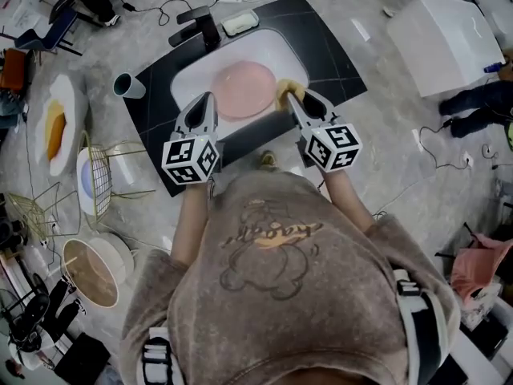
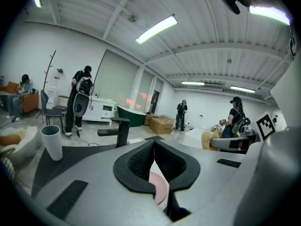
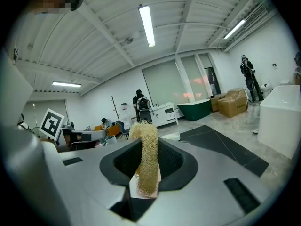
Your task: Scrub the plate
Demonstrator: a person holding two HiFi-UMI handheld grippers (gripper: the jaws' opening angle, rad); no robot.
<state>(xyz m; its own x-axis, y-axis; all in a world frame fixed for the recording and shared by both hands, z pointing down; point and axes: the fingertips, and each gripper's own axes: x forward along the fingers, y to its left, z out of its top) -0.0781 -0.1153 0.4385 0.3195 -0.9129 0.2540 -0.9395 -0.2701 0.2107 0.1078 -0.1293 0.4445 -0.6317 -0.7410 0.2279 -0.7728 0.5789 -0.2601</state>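
Plate (image 1: 244, 88) flat in the sink (image 1: 186, 77), pinned by nothing. At the sink's near rim, left gripper (image 1: 210, 98) closed and empty, right gripper (image 1: 293, 99) clamped on a yellow scrubber (image 1: 286, 91). Likely to skid or spin under hard strokes, perhaps against the tap (image 1: 207, 27) behind the sink.

- The plate (image 1: 244, 89) lies in the sink (image 1: 188, 77), between the left gripper (image 1: 210, 98) and the right gripper (image 1: 295, 99).
- The scrubber (image 1: 285, 91) sits between the right gripper's jaws.
- The faucet (image 1: 207, 24) stands ahead of the left gripper, and the cup (image 1: 127, 85) is to that gripper's left.
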